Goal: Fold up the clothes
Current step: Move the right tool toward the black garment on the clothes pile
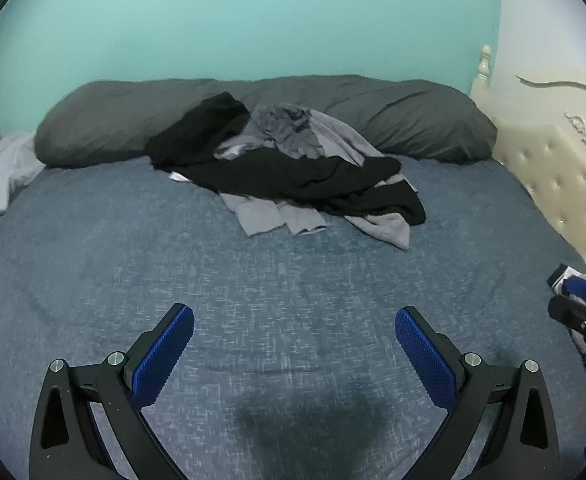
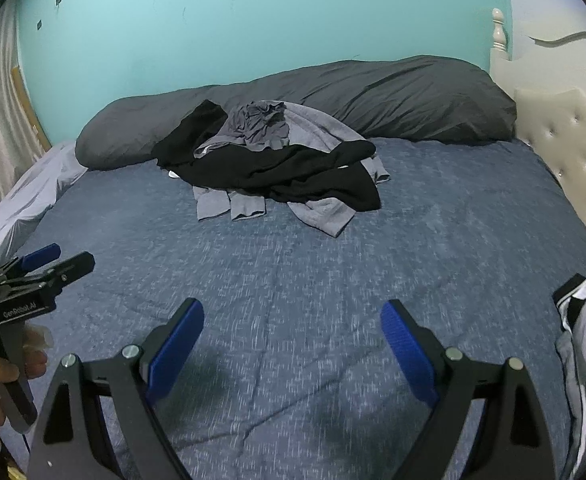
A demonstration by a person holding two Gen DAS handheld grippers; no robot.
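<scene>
Up in the middle of the left wrist view, a messy clothes pile (image 1: 293, 172) of black and grey stuff sits on the blue bedspread (image 1: 133, 264) against a dark pillow (image 1: 413, 120). The left gripper (image 1: 294, 316) has its jaws wide, nothing in them.

Right wrist view: same pile upper centre, right gripper (image 2: 291, 312) jaws also spread wide and empty. A black-and-white garment (image 2: 581, 320) lies at the right edge.

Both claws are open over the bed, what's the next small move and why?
Probably reach the right claw forward to the pile of clothes and grip the nearest grey piece. Both it and the left claw are open and empty, and the pile lies apart from them near the dark pillow.
</scene>
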